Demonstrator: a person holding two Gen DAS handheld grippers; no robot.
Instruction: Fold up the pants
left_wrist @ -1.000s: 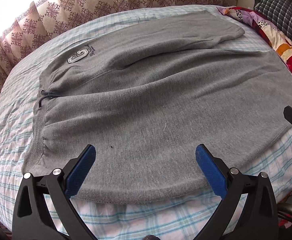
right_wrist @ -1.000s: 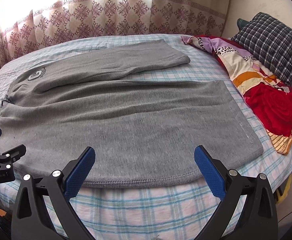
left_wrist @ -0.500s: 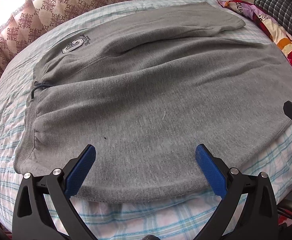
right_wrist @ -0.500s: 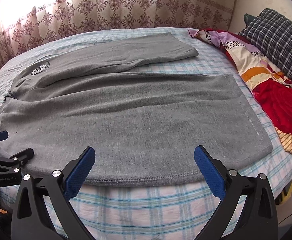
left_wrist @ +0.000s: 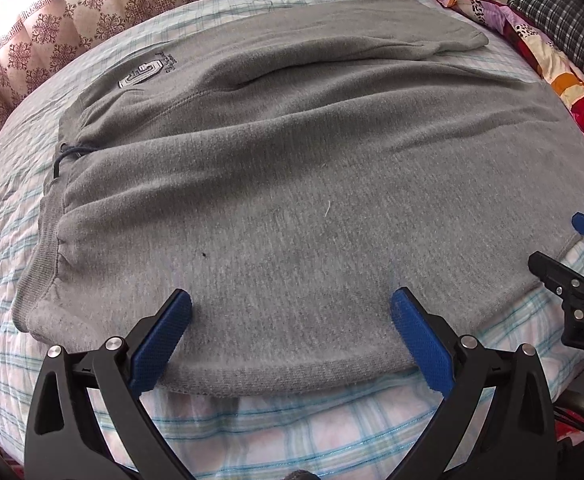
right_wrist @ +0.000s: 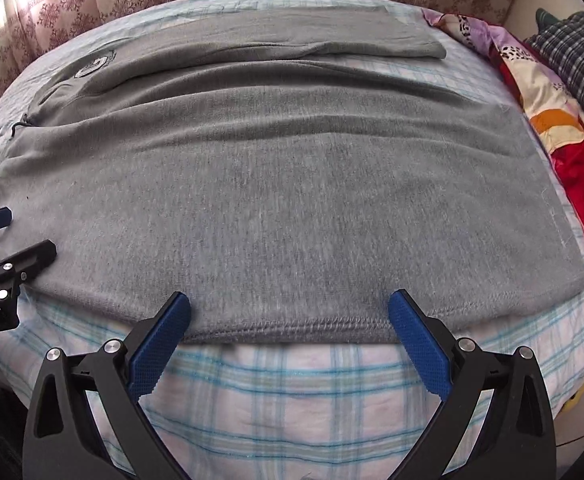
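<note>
Grey sweatpants (left_wrist: 292, 184) lie spread flat on the bed, waistband with dark drawstring (left_wrist: 62, 156) at the left, legs running right. They also fill the right wrist view (right_wrist: 292, 200). My left gripper (left_wrist: 290, 304) is open and empty, just above the near edge of the pants near the waist end. My right gripper (right_wrist: 290, 306) is open and empty, over the near hem edge of the closer leg. Each gripper shows at the side of the other's view: the right gripper (left_wrist: 572, 264), the left gripper (right_wrist: 8, 240).
The bed has a pale blue plaid sheet (right_wrist: 292, 392). A colourful red and patterned blanket (right_wrist: 572, 152) and a dark checked pillow (right_wrist: 580, 52) lie at the right. A patterned curtain (left_wrist: 92, 8) hangs behind the bed.
Both grippers have moved forward and down toward the near edge of the pants. Both stay open.
</note>
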